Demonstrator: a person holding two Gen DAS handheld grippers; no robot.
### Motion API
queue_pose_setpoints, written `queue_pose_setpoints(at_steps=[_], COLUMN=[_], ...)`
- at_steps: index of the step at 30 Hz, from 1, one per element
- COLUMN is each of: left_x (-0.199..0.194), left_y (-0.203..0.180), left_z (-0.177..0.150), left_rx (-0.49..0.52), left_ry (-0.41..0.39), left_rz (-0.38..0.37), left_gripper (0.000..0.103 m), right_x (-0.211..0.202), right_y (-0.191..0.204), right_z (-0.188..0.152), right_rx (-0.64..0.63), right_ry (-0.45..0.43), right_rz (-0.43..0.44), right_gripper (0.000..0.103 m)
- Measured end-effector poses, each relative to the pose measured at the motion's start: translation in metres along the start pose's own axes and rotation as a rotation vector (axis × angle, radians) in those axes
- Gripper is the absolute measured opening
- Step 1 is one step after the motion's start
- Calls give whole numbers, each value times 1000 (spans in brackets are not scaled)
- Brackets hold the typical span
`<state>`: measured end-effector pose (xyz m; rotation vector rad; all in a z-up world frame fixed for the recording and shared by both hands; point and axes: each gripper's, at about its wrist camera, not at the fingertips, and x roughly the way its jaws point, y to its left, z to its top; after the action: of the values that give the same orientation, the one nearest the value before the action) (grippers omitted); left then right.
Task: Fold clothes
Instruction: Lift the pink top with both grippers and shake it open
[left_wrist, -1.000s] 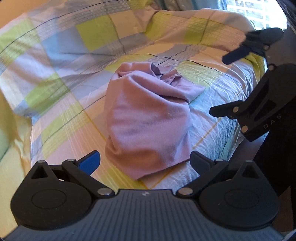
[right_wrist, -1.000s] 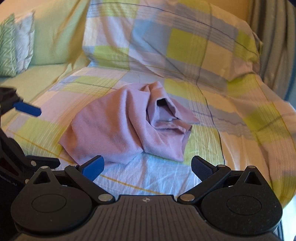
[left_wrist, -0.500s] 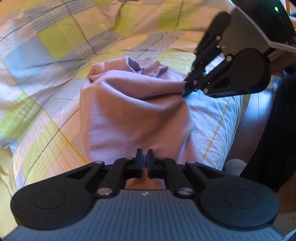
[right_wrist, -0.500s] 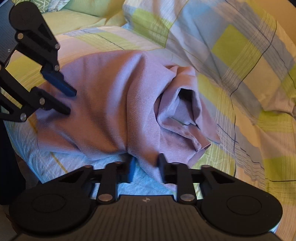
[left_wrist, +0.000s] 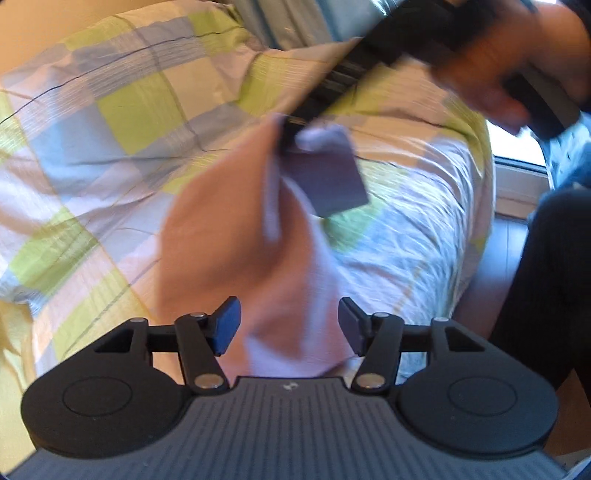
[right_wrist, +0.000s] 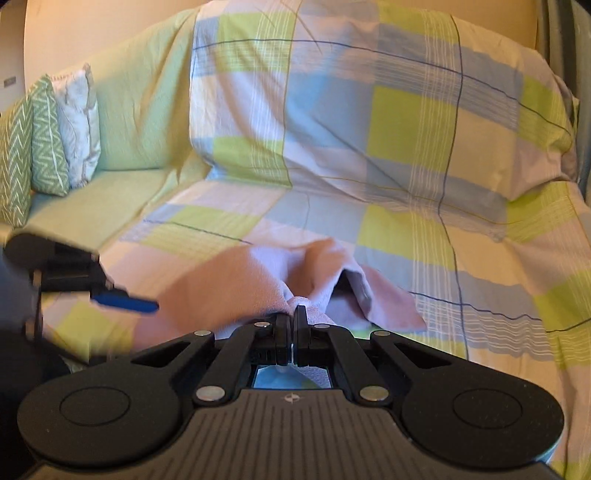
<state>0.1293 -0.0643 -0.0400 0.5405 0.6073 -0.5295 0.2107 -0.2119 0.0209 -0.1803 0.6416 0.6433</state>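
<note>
A lilac-pink garment (left_wrist: 229, 229) lies partly raised over the checked sheet (left_wrist: 129, 110). My right gripper (right_wrist: 294, 317) is shut on a bunched fold of the garment (right_wrist: 221, 288). The left wrist view shows that right gripper (left_wrist: 291, 129) pulling the cloth up, with a loose flap hanging beside it. My left gripper (left_wrist: 289, 325) is open, and the garment's near end lies between and below its fingers. In the right wrist view the left gripper (right_wrist: 125, 302) hovers at the cloth's left side, its blue pad showing. Both views are blurred by motion.
The checked sheet (right_wrist: 406, 147) covers a sofa seat and backrest. Green and white cushions (right_wrist: 44, 140) stand at the far left. A person's hand (left_wrist: 491, 74) holds the right gripper; a dark trouser leg (left_wrist: 546, 277) stands past the seat's right edge.
My left gripper, shut on the garment's near edge half a second ago, has opened. My right gripper has shut on the cloth and lifted it off the sheet.
</note>
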Motion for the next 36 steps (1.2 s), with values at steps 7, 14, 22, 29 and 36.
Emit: queue_pose_setpoints(at_steps=[7, 14, 22, 29, 36], left_x=[37, -49, -190, -259, -205], left_y=[-3, 62, 100, 105, 120], left_z=[3, 35, 90, 130, 135], left_rx=[84, -33, -36, -9, -32], left_ry=[60, -96, -351, -501, -431], left_rz=[125, 123, 188, 228, 192], left_gripper=[5, 4, 4, 4, 4], right_x=[22, -14, -123, -209, -206], right_y=[-12, -19, 19, 38, 24], right_z=[14, 23, 63, 98, 113], right_rx=[82, 73, 9, -16, -19], right_ry=[4, -49, -263, -411, -408], right_rz=[52, -9, -40, -62, -87], right_gripper=[0, 0, 0, 0, 0])
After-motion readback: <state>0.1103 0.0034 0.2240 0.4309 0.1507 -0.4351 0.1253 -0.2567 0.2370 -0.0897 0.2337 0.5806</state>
